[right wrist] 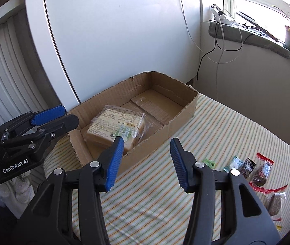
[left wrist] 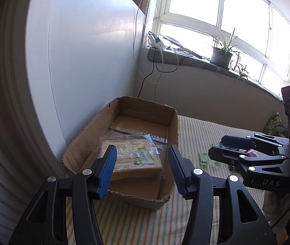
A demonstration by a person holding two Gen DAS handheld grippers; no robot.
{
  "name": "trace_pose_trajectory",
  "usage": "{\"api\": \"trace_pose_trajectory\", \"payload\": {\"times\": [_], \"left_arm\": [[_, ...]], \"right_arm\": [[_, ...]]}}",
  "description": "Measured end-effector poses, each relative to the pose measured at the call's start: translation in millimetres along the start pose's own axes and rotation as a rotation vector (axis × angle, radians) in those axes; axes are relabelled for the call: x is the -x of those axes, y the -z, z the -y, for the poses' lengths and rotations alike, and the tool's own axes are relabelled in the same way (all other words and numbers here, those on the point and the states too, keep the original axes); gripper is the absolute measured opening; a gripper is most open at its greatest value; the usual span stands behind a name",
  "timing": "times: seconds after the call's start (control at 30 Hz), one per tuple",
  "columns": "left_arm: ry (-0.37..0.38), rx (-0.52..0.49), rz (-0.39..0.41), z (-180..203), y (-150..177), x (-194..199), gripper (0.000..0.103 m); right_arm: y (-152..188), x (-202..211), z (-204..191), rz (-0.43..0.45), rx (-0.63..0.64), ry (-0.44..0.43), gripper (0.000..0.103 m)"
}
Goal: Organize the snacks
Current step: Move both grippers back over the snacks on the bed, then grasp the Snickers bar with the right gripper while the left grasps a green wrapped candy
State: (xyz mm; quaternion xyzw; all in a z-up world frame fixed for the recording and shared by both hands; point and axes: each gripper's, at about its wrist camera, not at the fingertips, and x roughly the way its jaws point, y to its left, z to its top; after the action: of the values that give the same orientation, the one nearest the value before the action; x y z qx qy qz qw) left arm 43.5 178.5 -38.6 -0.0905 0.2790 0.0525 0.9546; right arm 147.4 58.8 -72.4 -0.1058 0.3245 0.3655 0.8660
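An open cardboard box [left wrist: 172,122] [right wrist: 187,104] sits on the striped cloth. A clear-wrapped pack of brown cakes [left wrist: 136,159] [right wrist: 116,126] lies inside it at the near end. My left gripper [left wrist: 141,163] is open and empty, hovering just above the box's near end over the pack. My right gripper [right wrist: 147,159] is open and empty, above the cloth beside the box's long side; it also shows in the left wrist view [left wrist: 226,149]. Several small wrapped snacks lie on the cloth to the right: a green one [right wrist: 209,162], dark brown ones in red-edged wrappers [right wrist: 262,172].
A white panel [right wrist: 114,30] stands behind the box. A windowsill [left wrist: 196,61] with a potted plant [left wrist: 221,56], a charger and hanging cables [right wrist: 218,40] runs along the back. A green packet [left wrist: 273,125] lies at the far right of the cloth.
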Motion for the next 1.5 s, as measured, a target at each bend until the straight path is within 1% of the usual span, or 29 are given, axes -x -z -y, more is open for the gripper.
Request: {"api": "trace_pose_trajectory", "payload": {"times": [0.17, 0.23, 0.27, 0.33, 0.4, 0.47, 0.53, 0.67, 0.7, 0.73, 0.8, 0.83, 0.93, 1.03, 1.2, 1.33, 1.4, 1.43, 1.5], "left_arm": [[0.069, -0.052, -0.001, 34.3, 7.1, -1.1, 0.051], [0.093, -0.082, -0.014, 49.8, 10.9, -4.1, 0.052], [0.108, -0.094, -0.024, 57.1, 12.7, -6.7, 0.052], [0.128, -0.108, -0.037, 68.4, 14.8, -12.5, 0.053], [0.148, -0.117, -0.057, 79.0, 17.8, -19.9, 0.058], [0.164, -0.124, -0.076, 89.8, 21.4, -26.2, 0.059], [0.177, -0.144, -0.092, 101.7, 25.7, -32.2, 0.059], [0.213, -0.156, -0.123, 121.3, 33.2, -46.1, 0.058], [0.222, -0.158, -0.13, 125.4, 34.3, -50.3, 0.058], [0.228, -0.16, -0.139, 129.1, 35.1, -54.9, 0.058], [0.239, -0.176, -0.156, 137.7, 36.5, -64.3, 0.054], [0.238, -0.185, -0.163, 141.3, 36.8, -69.0, 0.046], [0.237, -0.198, -0.187, 147.9, 34.9, -84.9, 0.039], [0.233, -0.216, -0.211, 153.9, 33.5, -100.8, 0.039], [0.189, -0.251, -0.243, 162.5, 34.5, -125.5, 0.039], [0.196, -0.275, -0.28, 167.6, 36.3, -137.3, 0.039], [0.19, -0.288, -0.305, 170.2, 38.0, -142.2, 0.033], [0.191, -0.289, -0.314, 170.5, 38.5, -144.0, 0.028], [0.2, -0.278, -0.32, 169.2, 38.7, -145.0, 0.027]], "right_arm": [[38.1, 42.0, 36.9, 0.036, -0.064, 0.077, 0.054], [55.1, 58.7, 55.2, 0.034, -0.103, 0.129, 0.063], [63.2, 66.6, 63.6, 0.035, -0.119, 0.148, 0.064], [80.8, 83.9, 79.1, 0.034, -0.14, 0.188, 0.064], [96.1, 99.3, 91.2, 0.031, -0.145, 0.249, 0.064], [108.5, 110.9, 103.1, 0.02, -0.15, 0.295, 0.064], [120.8, 120.1, 114.0, 0.006, -0.167, 0.319, 0.064], [145.1, 131.1, 134.3, -0.023, -0.222, 0.306, 0.063], [149.6, 131.4, 137.7, -0.032, -0.23, 0.301, 0.059], [153.8, 130.2, 140.7, -0.044, -0.237, 0.29, 0.051], [155.8, 123.1, 144.1, -0.062, -0.246, 0.269, 0.047], [157.5, 121.0, 146.2, -0.063, -0.248, 0.267, 0.047], [156.6, 111.0, 150.4, -0.073, -0.253, 0.268, 0.047], [155.5, 100.9, 155.5, -0.086, -0.261, 0.26, 0.047], [154.1, 87.2, 161.6, -0.109, -0.267, 0.255, 0.047], [154.0, 79.4, 165.1, -0.134, -0.277, 0.233, 0.043], [154.1, 76.1, 166.2, -0.145, -0.28, 0.231, 0.041], [155.3, 75.0, 167.1, -0.149, -0.284, 0.23, 0.04], [157.4, 74.7, 168.5, -0.147, -0.296, 0.227, 0.037]]}}
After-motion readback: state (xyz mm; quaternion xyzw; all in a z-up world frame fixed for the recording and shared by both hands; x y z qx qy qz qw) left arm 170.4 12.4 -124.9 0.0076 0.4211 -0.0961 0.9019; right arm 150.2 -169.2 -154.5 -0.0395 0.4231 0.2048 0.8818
